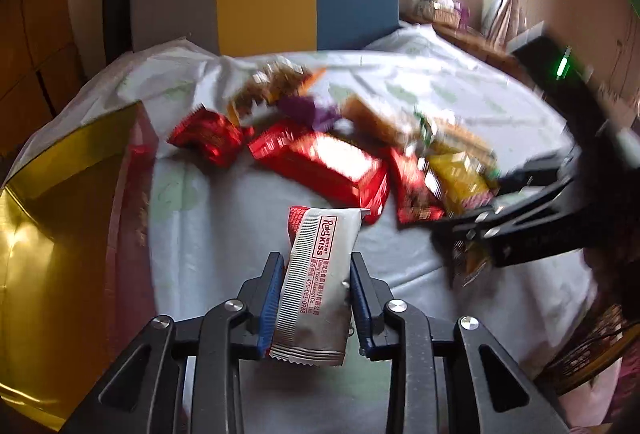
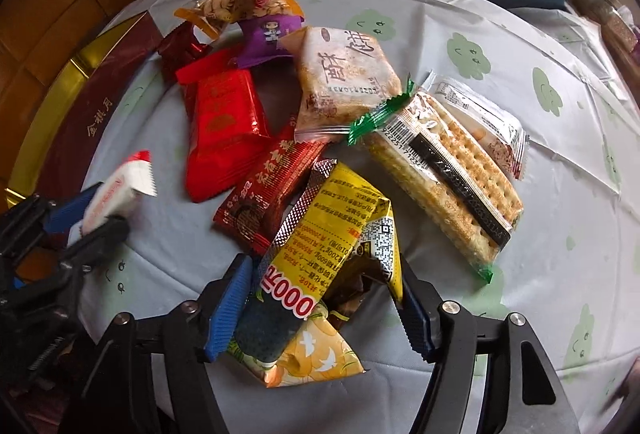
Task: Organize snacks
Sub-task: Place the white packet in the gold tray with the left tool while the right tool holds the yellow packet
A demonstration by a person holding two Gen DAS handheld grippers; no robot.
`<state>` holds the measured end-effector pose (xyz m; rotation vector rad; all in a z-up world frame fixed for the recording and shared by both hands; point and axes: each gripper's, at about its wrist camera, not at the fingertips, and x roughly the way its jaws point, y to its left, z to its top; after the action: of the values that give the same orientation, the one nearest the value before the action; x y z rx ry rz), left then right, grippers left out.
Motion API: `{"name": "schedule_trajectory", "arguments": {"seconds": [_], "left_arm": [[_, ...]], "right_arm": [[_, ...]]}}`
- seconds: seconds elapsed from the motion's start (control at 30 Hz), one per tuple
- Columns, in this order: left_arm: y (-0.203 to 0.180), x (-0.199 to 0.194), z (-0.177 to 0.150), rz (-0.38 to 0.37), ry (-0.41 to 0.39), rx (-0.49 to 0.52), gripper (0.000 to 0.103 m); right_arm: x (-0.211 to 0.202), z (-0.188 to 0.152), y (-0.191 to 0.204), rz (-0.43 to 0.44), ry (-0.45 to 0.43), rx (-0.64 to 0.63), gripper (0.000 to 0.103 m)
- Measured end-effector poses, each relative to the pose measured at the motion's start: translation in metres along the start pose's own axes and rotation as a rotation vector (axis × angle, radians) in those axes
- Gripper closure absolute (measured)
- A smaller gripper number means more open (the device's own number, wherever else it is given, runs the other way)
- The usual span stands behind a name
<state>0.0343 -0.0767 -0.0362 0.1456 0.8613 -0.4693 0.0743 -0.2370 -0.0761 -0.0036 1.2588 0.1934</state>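
Left gripper clamps a silver wafer packet — right gripper pinches a yellow snack bag over the pile.

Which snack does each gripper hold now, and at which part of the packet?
The left gripper holds the silver-white packet by its long sides, near its lower end. The right gripper has the yellow packet between its fingers; a firm grip cannot be told.

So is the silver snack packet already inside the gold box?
Not yet: the silver snack packet sits between the left gripper's fingers, beside the gold box.
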Motion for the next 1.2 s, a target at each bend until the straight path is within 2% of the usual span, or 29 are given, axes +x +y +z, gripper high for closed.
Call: {"name": "schedule_trajectory", "arguments": {"seconds": [0.1, 0.23, 0.4, 0.5, 0.7, 0.97, 1.07, 1.2], "left_arm": [[0.021, -0.028, 0.015, -0.038, -0.056, -0.076, 0.071], [0.068, -0.052, 0.032, -0.041, -0.098, -0.219, 0.07], [0.134, -0.05, 0.041, 0.04, -0.07, -0.406, 0.07], [0.158, -0.04, 0.041, 0.077, -0.038, -0.467, 0.07], [0.188, -0.002, 0.051, 0.115, 0.056, -0.537, 0.07], [0.197, 0.041, 0.084, 0.158, 0.088, -0.516, 0.069], [0.2, 0.046, 0.087, 0.165, 0.095, -0.518, 0.064], [0.2, 0.037, 0.082, 0.181, 0.08, -0.529, 0.064]], "right_arm": [[0.001, 0.0, 0.003, -0.012, 0.001, -0.011, 0.034], [-0.002, -0.004, -0.002, -0.008, 0.006, -0.003, 0.036], [-0.014, -0.006, -0.009, -0.016, 0.005, -0.011, 0.036], [-0.015, -0.007, -0.008, -0.019, 0.004, -0.014, 0.036], [-0.015, -0.007, -0.009, -0.008, 0.005, 0.0, 0.036], [-0.014, -0.005, -0.011, 0.0, 0.005, 0.01, 0.035], [-0.013, -0.004, -0.011, 0.002, 0.005, 0.011, 0.034], [-0.012, -0.004, -0.008, -0.004, 0.001, 0.006, 0.033]]}}
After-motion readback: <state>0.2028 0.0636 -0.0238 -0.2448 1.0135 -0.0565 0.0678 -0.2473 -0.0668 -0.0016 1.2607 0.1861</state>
